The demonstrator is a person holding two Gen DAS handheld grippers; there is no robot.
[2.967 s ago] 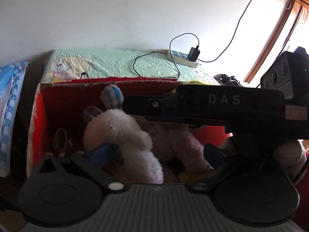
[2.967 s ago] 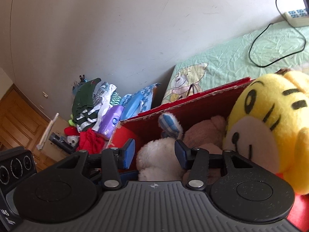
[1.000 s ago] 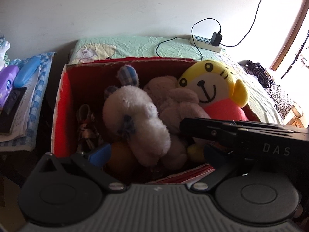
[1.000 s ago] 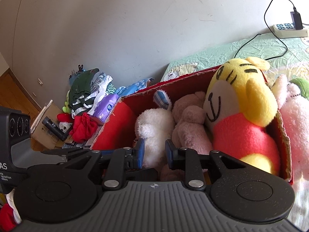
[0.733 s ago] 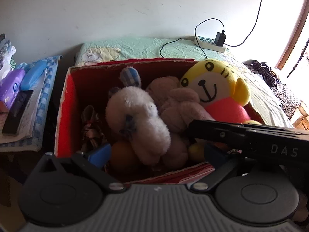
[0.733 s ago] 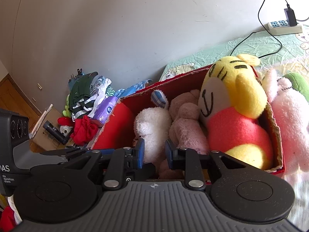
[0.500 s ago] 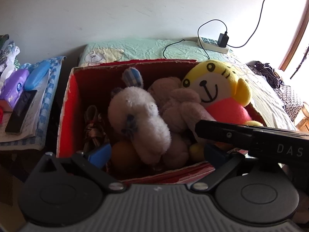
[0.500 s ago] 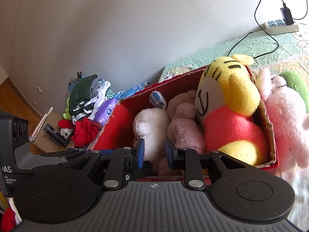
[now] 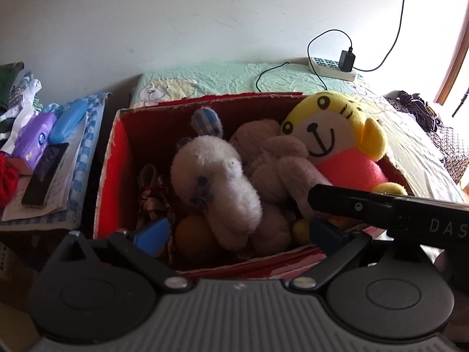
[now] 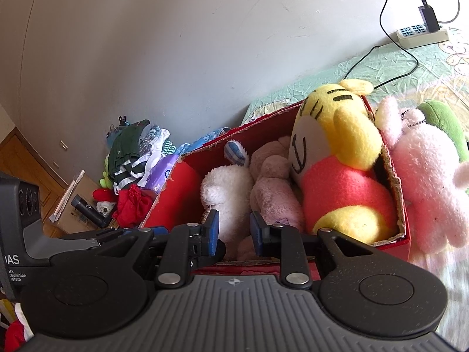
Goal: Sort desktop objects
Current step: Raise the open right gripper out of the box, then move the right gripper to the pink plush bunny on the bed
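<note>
Box (image 9: 112, 158) at frame centre holds soft toys (image 9: 217, 182). Left gripper (image 9: 237, 231) is released, empty. Right gripper (image 10: 231, 231) is narrowed, grasping nothing.

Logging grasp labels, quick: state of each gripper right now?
Left gripper: open wide, empty, in front of the red box.
Right gripper: open, narrow gap, holding nothing.

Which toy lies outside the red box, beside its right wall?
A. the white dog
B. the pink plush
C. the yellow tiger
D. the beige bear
B: the pink plush rests against the outer side of the red box, on the bed.
</note>
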